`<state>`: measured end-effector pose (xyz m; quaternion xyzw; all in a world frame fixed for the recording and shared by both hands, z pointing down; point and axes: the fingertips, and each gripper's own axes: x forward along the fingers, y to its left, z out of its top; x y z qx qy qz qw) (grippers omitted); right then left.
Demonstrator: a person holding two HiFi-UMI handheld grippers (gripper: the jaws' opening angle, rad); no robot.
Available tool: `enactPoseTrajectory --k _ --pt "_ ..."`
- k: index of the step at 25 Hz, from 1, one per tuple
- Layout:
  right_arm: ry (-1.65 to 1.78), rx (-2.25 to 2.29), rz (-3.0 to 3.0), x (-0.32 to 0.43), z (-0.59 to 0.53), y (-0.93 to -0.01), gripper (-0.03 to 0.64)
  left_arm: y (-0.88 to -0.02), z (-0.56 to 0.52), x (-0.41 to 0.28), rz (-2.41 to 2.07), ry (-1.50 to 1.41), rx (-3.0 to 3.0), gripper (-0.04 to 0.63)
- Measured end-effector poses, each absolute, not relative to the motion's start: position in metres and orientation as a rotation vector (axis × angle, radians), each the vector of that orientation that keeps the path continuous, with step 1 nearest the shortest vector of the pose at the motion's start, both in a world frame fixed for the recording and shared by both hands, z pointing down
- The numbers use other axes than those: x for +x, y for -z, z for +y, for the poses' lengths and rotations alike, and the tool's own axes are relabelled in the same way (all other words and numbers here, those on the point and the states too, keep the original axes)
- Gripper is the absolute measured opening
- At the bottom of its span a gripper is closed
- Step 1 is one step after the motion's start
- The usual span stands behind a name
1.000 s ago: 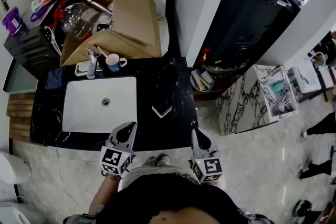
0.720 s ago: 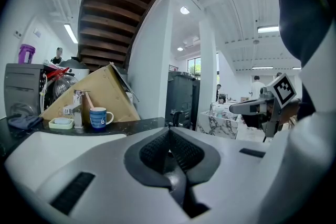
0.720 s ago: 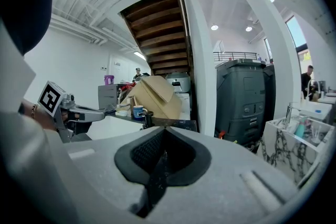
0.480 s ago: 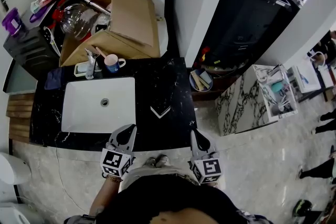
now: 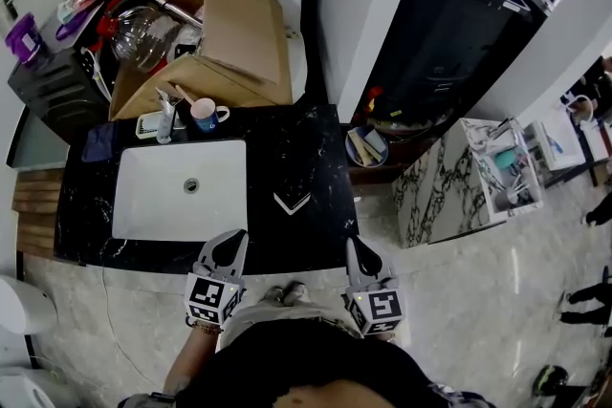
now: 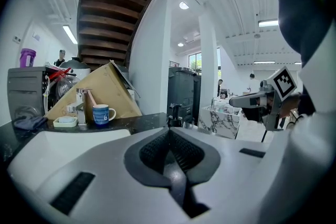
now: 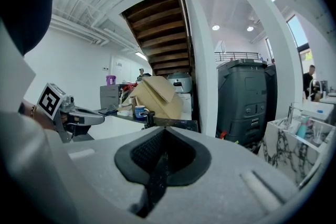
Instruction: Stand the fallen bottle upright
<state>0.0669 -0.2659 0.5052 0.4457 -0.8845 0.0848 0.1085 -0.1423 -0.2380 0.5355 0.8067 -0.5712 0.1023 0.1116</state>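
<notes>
A small dark pump bottle (image 5: 293, 202) sits on the black counter (image 5: 316, 148), right of the sink. Its pump top (image 6: 175, 114) pokes up just beyond my left jaws and looks upright; the right gripper view shows the bottle (image 7: 149, 118) the same way. My left gripper (image 5: 232, 238) hovers at the counter's front edge, shut with nothing held. A little to the right, my right gripper (image 5: 354, 245) is also shut and empty. Both point toward the bottle from short of it, without touching it.
A white sink (image 5: 182, 191) fills the counter's left half. Behind it stand a faucet (image 5: 164, 115), a blue mug (image 5: 205, 115) and a soap dish (image 5: 148, 124). A cardboard box (image 5: 225, 33) rises at the back. Right of the counter are a floor basket (image 5: 367, 146) and a marble-patterned cabinet (image 5: 435, 182).
</notes>
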Motion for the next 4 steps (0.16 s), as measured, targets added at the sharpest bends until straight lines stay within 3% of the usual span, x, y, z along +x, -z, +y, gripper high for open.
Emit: enactPoseTrajectory --k 4 --pt "-0.261 1.311 -2.596 0.0679 -0.2634 -0.5079 0.005 -0.5357 -0.2358 -0.1395 -1.662 -0.318 2.367 0.003"
